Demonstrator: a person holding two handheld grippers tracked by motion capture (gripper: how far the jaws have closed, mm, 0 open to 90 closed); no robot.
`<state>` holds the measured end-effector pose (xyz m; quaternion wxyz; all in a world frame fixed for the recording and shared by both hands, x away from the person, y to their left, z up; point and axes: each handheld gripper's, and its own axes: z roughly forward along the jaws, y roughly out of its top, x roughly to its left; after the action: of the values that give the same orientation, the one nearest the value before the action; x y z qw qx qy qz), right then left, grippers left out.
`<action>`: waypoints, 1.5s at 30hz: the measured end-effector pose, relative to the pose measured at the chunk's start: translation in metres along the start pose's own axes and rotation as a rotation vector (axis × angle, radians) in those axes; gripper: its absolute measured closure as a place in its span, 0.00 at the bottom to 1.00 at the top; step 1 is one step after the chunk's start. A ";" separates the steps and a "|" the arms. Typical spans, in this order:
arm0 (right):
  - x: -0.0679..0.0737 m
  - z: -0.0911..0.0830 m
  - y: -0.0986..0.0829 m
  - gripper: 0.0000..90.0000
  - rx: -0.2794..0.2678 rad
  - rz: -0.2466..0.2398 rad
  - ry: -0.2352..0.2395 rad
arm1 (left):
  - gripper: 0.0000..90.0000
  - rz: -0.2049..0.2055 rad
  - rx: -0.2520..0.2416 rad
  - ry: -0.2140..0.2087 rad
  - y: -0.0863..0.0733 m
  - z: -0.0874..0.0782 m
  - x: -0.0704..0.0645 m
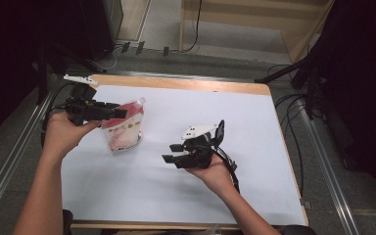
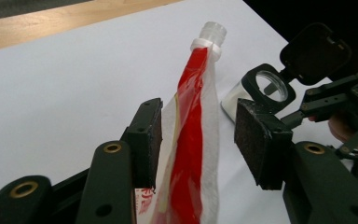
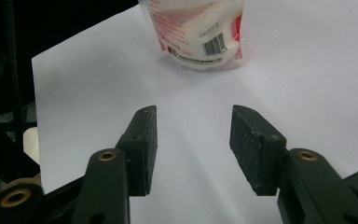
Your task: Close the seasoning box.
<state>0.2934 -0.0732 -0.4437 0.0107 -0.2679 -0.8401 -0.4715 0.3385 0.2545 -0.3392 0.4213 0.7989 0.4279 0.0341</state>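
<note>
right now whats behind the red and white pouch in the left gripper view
Behind the pouch sits a small clear jar with its black flip lid open, next to the right gripper. The pouch and a gripper pad hide the jar's lower part.

White-topped table (image 1: 254, 127), grey floor (image 1: 186, 63), dark surroundings

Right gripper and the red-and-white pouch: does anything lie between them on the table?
Nothing: in the right gripper view, bare white table surface runs from the open right gripper to the pouch.
</note>
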 end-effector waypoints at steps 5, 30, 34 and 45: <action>-0.001 -0.004 0.002 0.65 0.004 0.000 0.003 | 0.55 -0.003 -0.027 0.005 0.003 -0.011 -0.004; -0.013 -0.039 0.013 1.00 0.062 0.017 0.020 | 0.55 -0.085 -0.110 0.123 -0.005 -0.049 0.021; -0.016 -0.053 0.017 1.00 0.051 0.021 0.007 | 0.54 -0.073 -0.088 0.114 -0.008 -0.043 0.027; -0.030 -0.097 0.025 1.00 -0.010 0.037 -0.061 | 0.49 -0.102 -0.086 0.111 -0.018 -0.027 0.044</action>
<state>0.3083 -0.1533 -0.3786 -0.0075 -0.2980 -0.8326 -0.4669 0.3434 0.3084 -0.3485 0.4319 0.7543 0.4888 0.0752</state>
